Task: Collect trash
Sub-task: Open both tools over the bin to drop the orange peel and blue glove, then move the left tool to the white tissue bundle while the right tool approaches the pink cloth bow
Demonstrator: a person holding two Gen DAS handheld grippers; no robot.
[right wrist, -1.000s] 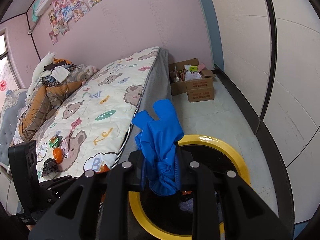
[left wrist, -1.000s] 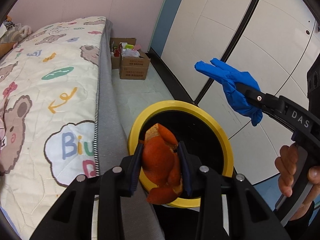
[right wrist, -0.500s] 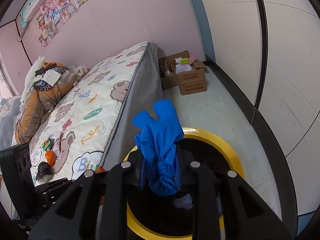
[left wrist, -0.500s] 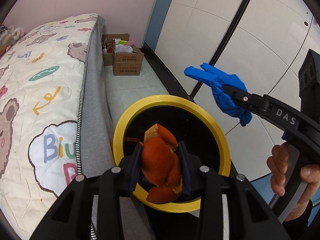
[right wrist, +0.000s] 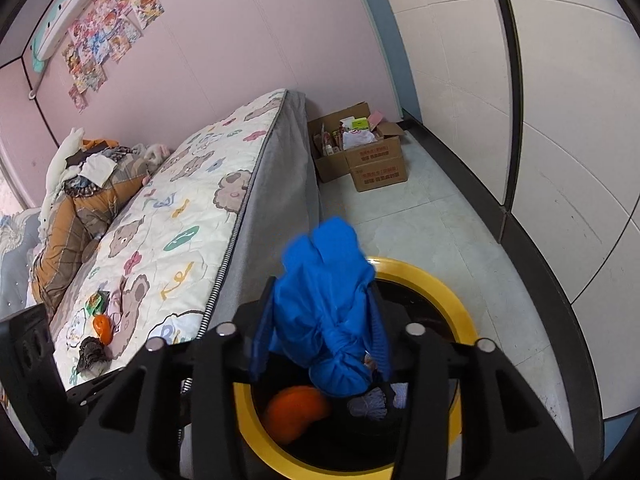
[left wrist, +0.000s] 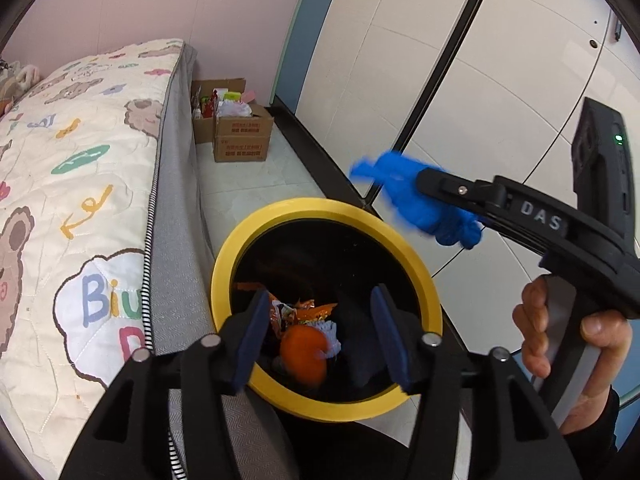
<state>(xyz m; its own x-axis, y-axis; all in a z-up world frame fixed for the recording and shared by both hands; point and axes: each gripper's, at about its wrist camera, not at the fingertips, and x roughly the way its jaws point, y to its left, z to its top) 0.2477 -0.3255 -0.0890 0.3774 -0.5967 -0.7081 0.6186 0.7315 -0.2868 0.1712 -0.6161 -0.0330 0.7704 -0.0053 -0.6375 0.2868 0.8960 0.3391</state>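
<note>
Two hand-held grippers work above one yellow-rimmed bin (left wrist: 256, 236), which stands on the floor touching the side of the bed (left wrist: 80, 168) and serves here as the landmark. Beyond the bin, against the far wall, sit two cardboard boxes (left wrist: 240, 136) filled with odds and ends.

The left hand-held gripper (left wrist: 320, 332) hangs directly over the bin mouth; its jaws have just been opening and now stand released with nothing between them. The one orange peel (left wrist: 302, 354) has dropped from them and shows blurred inside the bin, among wrappers already there.

The right hand-held gripper (right wrist: 320, 336) is held over the bin's rim on the side away from the bed. Its jaws have just been opening too, yet the one blue glove (right wrist: 324, 304) sits between them, blurred, seemingly slipping free rather than firmly clenched; whether the pads press it cannot be told with certainty.

To finish this drop well, the right jaws should widen fully while staying centred over the opening, since the limp glove may cling to a pad or drape across the rim. A small shake downward would likely free it.

Back from the bin, on the bed, three or so bits remain: an orange scrap (right wrist: 102, 328), a dark crumpled piece (right wrist: 92, 354) and a green wrapper (right wrist: 94, 302).
</note>
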